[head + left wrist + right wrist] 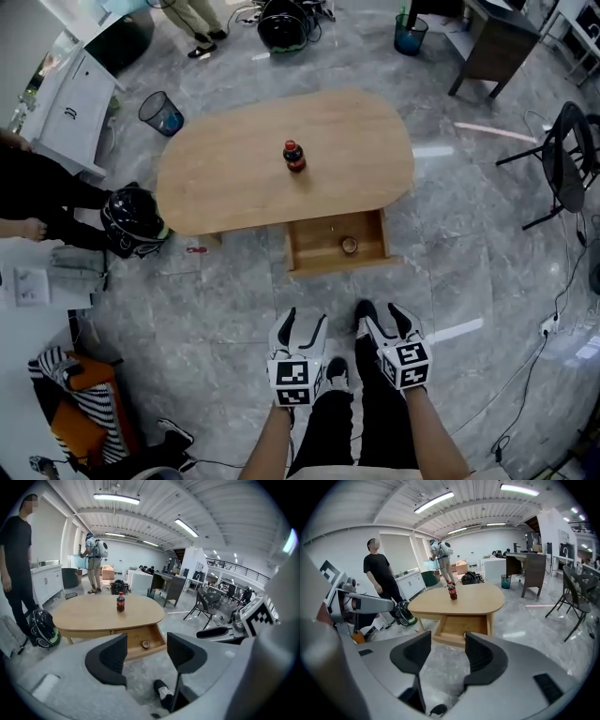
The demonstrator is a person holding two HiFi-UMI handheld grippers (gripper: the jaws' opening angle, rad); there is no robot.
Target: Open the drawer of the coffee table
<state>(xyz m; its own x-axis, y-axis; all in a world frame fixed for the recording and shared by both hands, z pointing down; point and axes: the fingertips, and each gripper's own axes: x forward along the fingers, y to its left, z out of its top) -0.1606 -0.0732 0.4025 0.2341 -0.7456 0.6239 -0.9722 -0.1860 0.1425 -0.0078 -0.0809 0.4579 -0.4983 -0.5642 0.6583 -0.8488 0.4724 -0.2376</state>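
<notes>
Drawer (pixel 323 246) stands pulled out from the near side of the low oval counter (pixel 234 159), front board toward the person, with a small round object (pixel 349 246) on its floor. A bottle (pixel 294 157) stands upright on the counter top. Left gripper (pixel 306 323) and right gripper (pixel 382 314) are held side by side close to the person's legs, both jaws released and holding nothing. Key relation: the drawer lies straight ahead of and below both jaws, well apart from them, its long axis crosswise to their pointing line. Neither hand is clearly nearer. Judgement: the opening looks done, with no grasp pending.
</notes>
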